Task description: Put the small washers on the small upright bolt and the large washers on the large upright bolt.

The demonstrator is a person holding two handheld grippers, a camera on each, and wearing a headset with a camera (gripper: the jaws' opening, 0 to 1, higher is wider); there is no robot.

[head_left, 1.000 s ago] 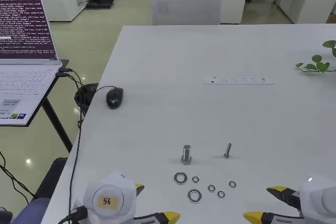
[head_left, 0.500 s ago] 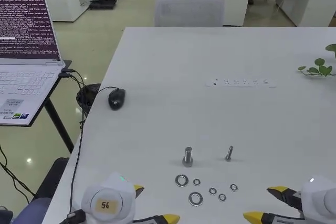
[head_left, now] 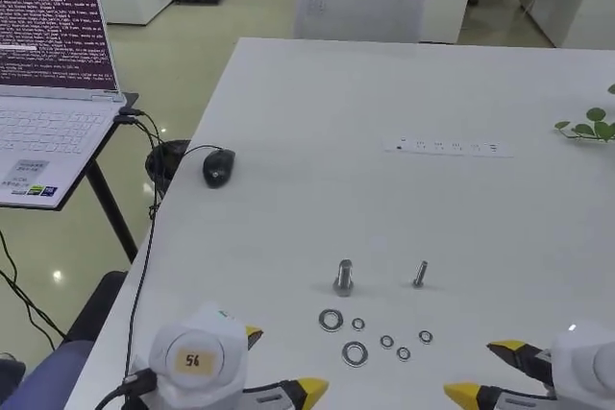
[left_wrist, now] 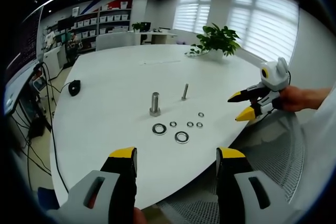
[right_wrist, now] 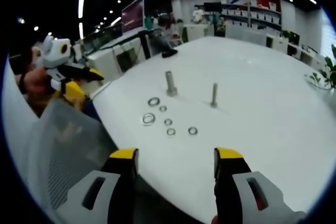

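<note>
left gripper (head_left: 283, 364): jaws apart, empty, at near table (head_left: 317, 141) edge | right gripper (head_left: 483, 372): jaws apart, empty, same edge | large bolt (head_left: 343, 277), small bolt (head_left: 420, 274): upright, side by side, bare | 2 large washers (head_left: 332, 320), 4 small washers (head_left: 386, 341): flat on table, loose, between bolts and grippers

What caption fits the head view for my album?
Left gripper and right gripper, open, face washers, large bolt and small bolt.

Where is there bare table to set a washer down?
Bare table between the mouse, the power strip and the large bolt; also right of the small bolt, toward the plant. Crowded: the washers in front of both bolts.
</note>
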